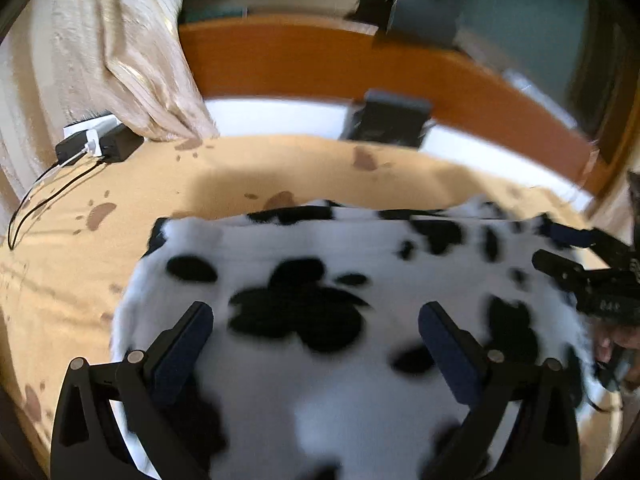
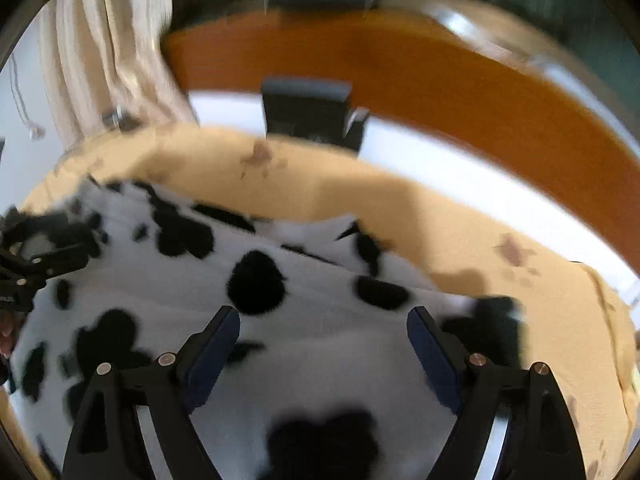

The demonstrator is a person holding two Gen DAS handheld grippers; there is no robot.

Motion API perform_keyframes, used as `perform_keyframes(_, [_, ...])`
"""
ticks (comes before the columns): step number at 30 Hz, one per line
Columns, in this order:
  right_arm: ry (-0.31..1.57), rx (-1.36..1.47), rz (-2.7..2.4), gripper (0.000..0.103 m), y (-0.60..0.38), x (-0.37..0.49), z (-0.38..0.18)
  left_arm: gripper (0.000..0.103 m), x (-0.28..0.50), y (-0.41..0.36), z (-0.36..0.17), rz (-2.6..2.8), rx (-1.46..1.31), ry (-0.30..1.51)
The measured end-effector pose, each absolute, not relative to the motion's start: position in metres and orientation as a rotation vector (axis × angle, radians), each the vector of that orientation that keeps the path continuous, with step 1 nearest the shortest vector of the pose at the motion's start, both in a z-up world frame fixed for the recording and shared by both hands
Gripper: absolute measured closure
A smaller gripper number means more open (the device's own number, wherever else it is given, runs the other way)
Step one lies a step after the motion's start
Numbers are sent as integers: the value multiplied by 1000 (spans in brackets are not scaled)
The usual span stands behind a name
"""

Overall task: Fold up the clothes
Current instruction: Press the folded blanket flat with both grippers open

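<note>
Bed takes up most of the room in view, covered in a tan sheet with brown paw prints. An orange wooden headboard runs along the far side, and a white strip of mattress shows below it.

Cream curtain hangs at the far left, its lower end touching the bed corner.

Fleece garment, white with black cow patches, lies spread flat on the bed in the near middle, right under both tools. Its far edge is folded over in a straight line, a bit rumpled at the right end. Views are motion-blurred, so I can't tell which garment it is.

Left tongs hover over the garment's left-centre, jaws wide apart, nothing between them. Right tongs hover over the garment's right part, jaws also wide, empty. Each tool shows at the edge of the other's camera, with a bit of hand behind the right one.

Dark box-like thing sits at the head of the bed against the white strip; too blurred to identify.

Black charger block with a white plug and cables sits at the far-left corner of the bed, beside the curtain.
</note>
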State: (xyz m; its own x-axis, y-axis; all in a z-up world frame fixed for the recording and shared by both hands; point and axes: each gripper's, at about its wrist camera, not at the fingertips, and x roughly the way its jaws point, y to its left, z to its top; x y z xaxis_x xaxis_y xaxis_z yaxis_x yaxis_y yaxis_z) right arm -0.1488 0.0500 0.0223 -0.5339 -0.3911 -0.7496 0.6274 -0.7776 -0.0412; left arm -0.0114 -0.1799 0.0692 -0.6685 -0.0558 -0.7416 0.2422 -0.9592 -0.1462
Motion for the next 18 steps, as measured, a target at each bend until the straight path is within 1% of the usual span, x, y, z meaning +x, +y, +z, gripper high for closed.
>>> perform_keyframes(4, [277, 933, -2288, 16, 94, -109, 50, 0, 30, -162, 78, -2744, 1178, 315])
perform_keyframes(7, [253, 942, -2236, 16, 115, -87, 45, 0, 44, -149, 65, -2750, 1235, 314])
perform_keyframes(8, [260, 958, -2216, 16, 118, -80, 39, 0, 45, -141, 59, -2750, 1253, 279])
perform_keyframes(10, [294, 977, -2188, 16, 115, -71, 28, 0, 45, -128, 51, -2734, 1256, 144])
perform_keyframes(11, [333, 982, -2194, 16, 112, -68, 21, 0, 45, -122, 47, -2721, 1251, 69])
perform_keyframes(12, [372, 987, -2198, 16, 109, -64, 13, 0, 44, -119, 44, -2715, 1247, 36])
perform_keyframes(15, [427, 978, -2212, 14, 105, -59, -1, 0, 43, -119, 39, -2712, 1229, 45])
perform_keyframes(18, [467, 947, -2228, 8, 102, -58, -8, 0, 44, -121, 37, -2725, 1204, 70])
